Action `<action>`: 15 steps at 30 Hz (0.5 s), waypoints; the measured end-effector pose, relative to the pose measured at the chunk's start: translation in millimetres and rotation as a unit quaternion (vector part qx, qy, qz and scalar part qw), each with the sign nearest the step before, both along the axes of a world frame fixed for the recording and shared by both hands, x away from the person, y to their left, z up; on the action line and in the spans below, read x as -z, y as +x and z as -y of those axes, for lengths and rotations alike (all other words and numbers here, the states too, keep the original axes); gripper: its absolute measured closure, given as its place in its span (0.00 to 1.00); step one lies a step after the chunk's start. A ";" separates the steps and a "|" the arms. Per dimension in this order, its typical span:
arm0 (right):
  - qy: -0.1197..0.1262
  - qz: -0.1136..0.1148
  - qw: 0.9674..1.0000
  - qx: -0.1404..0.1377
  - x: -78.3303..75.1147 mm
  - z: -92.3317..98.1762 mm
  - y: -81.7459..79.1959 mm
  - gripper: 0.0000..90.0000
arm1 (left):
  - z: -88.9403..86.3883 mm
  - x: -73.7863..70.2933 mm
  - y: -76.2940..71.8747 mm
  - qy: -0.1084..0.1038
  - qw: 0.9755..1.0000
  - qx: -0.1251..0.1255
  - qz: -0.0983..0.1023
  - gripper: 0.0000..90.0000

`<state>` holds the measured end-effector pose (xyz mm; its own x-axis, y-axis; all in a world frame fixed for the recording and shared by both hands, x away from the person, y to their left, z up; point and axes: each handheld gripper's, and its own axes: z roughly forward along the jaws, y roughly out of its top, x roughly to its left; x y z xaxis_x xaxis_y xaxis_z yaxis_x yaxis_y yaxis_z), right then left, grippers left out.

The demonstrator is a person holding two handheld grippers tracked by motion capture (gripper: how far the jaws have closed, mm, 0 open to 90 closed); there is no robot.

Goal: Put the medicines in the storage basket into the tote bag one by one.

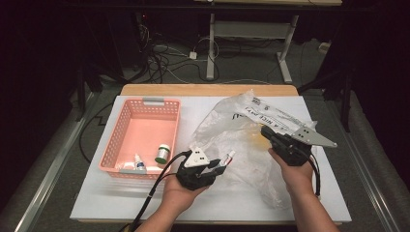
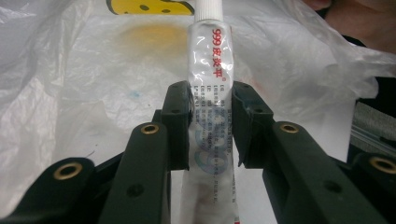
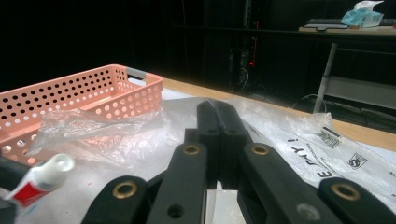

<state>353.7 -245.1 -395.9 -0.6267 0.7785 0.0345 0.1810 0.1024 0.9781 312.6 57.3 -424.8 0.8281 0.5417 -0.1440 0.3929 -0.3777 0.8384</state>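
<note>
Here, left fingers (image 2: 211,126) clamp one tube (image 2: 212,93); right fingers (image 3: 217,135) pinch one bag (image 1: 251,140); one basket (image 1: 121,140)

Looks like a lab or test room, dark all around. Has a white table (image 1: 145,203) under bright light, with loose cables (image 1: 164,58) lying on the grey floor (image 1: 48,159) behind it. Shows the metal legs of another desk (image 1: 211,48) at the back.
</note>
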 end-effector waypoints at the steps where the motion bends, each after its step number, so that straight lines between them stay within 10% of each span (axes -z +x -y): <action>1: 0.001 0.000 1.000 0.000 -0.1 0.0 -0.2 1.00 | 1.7 0.4 1.8 -0.002 1.000 -0.001 -0.001 0.76; 15: 0.004 0.009 1.000 -0.005 -6.3 0.0 -5.9 1.00 | 12.9 1.5 31.3 0.001 0.999 -0.033 -0.002 0.76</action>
<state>347.8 -245.1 -389.6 -0.6348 0.7721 0.0293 0.1619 0.0959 0.9821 343.9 44.4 -426.3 0.7901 0.5950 -0.1471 0.4209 -0.3523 0.8359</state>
